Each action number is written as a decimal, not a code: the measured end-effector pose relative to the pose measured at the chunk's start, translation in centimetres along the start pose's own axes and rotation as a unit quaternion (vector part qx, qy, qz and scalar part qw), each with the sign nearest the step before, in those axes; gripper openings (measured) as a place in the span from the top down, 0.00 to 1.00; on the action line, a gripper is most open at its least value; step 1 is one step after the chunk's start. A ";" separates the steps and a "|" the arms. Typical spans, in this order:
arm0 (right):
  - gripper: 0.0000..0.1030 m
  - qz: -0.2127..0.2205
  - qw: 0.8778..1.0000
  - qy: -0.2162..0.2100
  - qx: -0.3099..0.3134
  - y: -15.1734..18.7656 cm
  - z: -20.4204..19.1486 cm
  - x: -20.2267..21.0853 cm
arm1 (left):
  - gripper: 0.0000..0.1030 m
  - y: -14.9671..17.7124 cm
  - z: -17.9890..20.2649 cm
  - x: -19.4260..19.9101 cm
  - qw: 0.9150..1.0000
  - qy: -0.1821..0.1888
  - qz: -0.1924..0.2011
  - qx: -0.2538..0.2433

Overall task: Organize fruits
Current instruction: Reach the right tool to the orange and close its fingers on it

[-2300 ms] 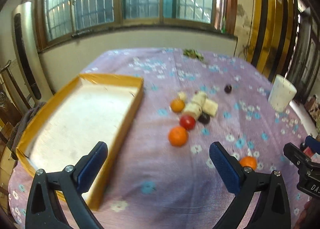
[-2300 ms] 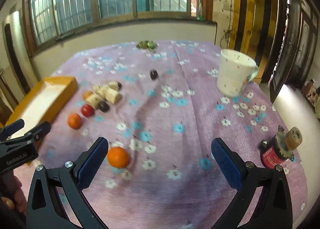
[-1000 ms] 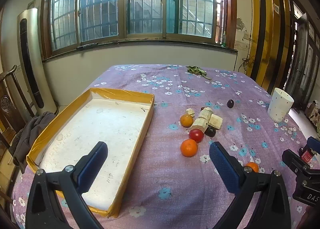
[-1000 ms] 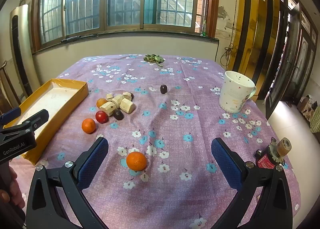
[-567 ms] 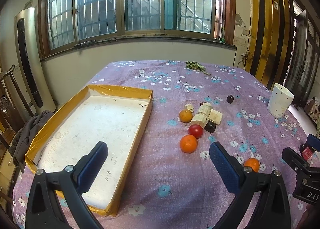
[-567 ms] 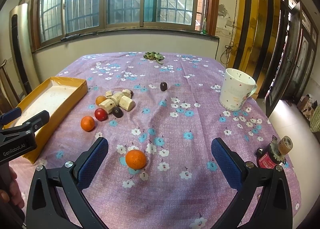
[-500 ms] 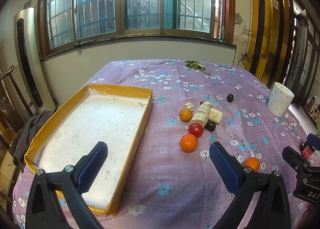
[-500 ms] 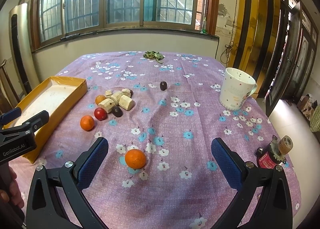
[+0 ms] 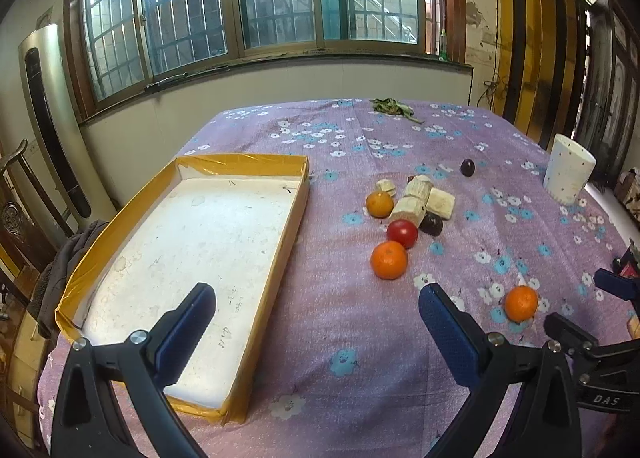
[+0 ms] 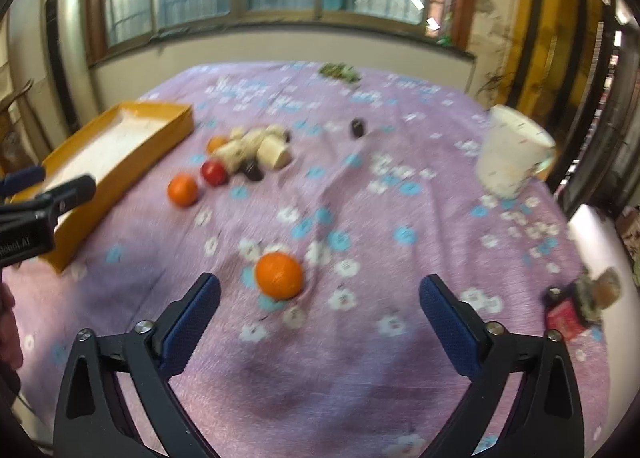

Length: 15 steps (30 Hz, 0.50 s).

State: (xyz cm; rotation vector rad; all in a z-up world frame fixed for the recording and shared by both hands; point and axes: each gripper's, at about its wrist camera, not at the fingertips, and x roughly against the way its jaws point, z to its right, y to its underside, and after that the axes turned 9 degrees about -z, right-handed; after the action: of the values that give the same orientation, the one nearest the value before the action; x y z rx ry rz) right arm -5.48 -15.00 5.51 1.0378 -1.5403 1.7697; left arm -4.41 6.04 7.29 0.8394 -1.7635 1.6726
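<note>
A loose orange [image 10: 279, 276] lies on the purple flowered cloth just beyond my right gripper's [image 10: 320, 292] tips, nearer the left finger. The jaws are closing, wide apart, and the pads touch nothing. This view is blurred. Farther off sit a second orange [image 9: 389, 260], a red fruit [image 9: 402, 233], a dark plum [image 9: 431, 224], a small orange [image 9: 379, 203] and pale cut chunks [image 9: 416, 197]. Another dark plum [image 9: 467, 167] lies alone. My left gripper [image 9: 316, 298] is open and empty, over the near right edge of the yellow-rimmed tray [image 9: 240, 161], which holds nothing.
A white mug [image 9: 568, 169] stands at the right. Near the table's right edge lies a small red-labelled bottle [image 10: 576, 306]. Green leaves [image 9: 390, 105] lie at the far end. A chair with a grey cloth [image 9: 60, 258] stands left of the tray.
My right gripper has dropped toward the loose orange, which now looms larger just past its tips, and its jaws have narrowed a little. The left gripper has barely moved.
</note>
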 end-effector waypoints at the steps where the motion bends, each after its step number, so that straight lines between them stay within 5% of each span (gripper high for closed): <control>1: 0.11 -0.009 1.000 -0.007 -0.001 -0.2 0.0 -0.6 | 0.00 0.0 0.0 -0.2 1.000 -0.003 -0.004 -0.002; 9: 0.20 -0.045 0.998 -0.035 0.002 -1.4 0.2 -3.5 | 0.00 -0.4 0.6 -1.3 0.999 -0.007 -0.033 -0.016; 15: 0.53 -0.068 0.995 -0.069 0.005 -1.7 0.1 -5.1 | 0.00 -1.9 2.0 -2.8 0.998 -0.003 -0.056 -0.029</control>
State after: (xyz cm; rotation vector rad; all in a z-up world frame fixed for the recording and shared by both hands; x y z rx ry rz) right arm -1.36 -14.48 2.18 1.2618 -1.5056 1.6446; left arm -1.12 4.20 6.31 0.9019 -1.7277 1.5407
